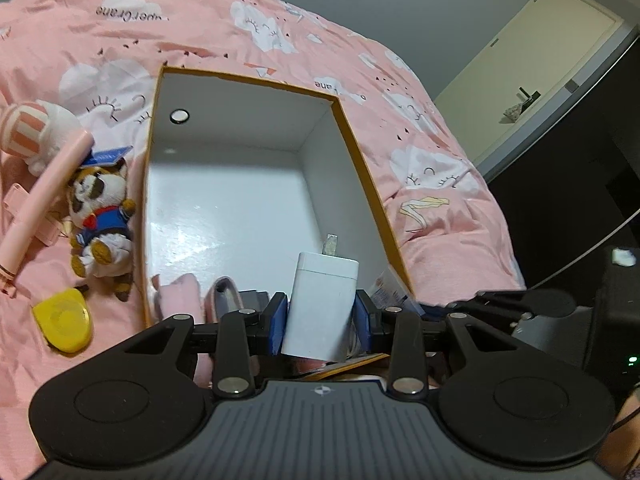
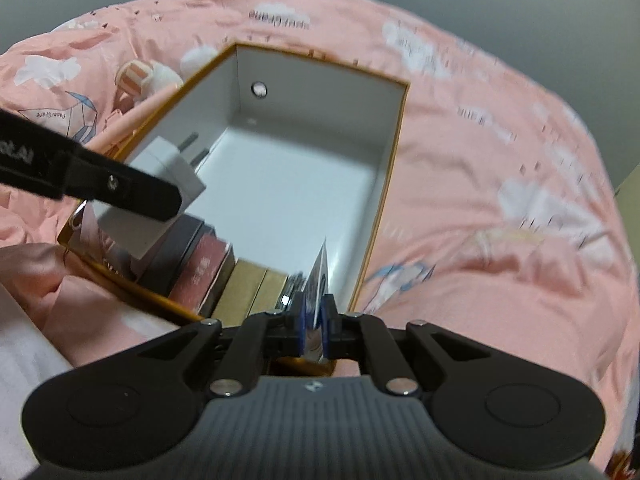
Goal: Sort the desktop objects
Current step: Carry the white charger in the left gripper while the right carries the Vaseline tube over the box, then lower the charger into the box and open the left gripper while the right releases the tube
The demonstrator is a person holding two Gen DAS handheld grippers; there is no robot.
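Two pairs of tongs are working over one box. The left tongs pinch a white charger across its flat sides, prongs pointing away and down into the open box; the right wrist view shows the charger hanging just above the box's near-left corner. The right tongs are pressed nearly together on a thin printed card or packet, held edge-up over the near-right part of the box; what it is exactly is too blurred to tell.

Along the near wall of the box stand several small cartons, side by side; the far floor is bare white. Outside the box, on the pink bedspread, lie a raccoon plush, a pink pen and a yellow clip-like item.

As I judge it, the step in hand is placing both items inside. To do it well, each should be lowered close to the floor before release, the charger set clear of the cartons so it does not tip them, and the thin piece slid in beside the right wall rather than dropped.
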